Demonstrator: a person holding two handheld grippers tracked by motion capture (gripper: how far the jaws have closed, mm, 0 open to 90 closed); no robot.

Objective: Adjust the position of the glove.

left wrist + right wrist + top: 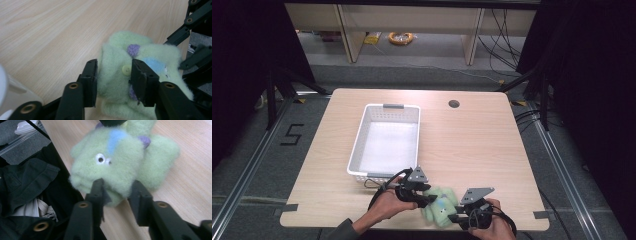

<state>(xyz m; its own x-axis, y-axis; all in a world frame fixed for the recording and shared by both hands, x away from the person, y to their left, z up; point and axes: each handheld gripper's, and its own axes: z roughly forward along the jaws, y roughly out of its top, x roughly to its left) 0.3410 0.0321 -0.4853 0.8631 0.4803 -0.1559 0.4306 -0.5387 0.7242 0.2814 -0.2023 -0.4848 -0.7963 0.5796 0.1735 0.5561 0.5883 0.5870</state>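
a lab recording bay: black curtains (pixel 242 60), floor rails (pixel 247 170), cables (pixel 507 40) behind.

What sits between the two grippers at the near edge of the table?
A pale green plush toy lies between the left gripper and the right gripper in the high view. Each gripper view shows its own jaws closed on the plush.

Both forearms are brought in from the near edge and angled inward. The left gripper (pixel 424 199) is held with its jaws partly closed, the right gripper (pixel 455 218) likewise, tips turned toward each other.
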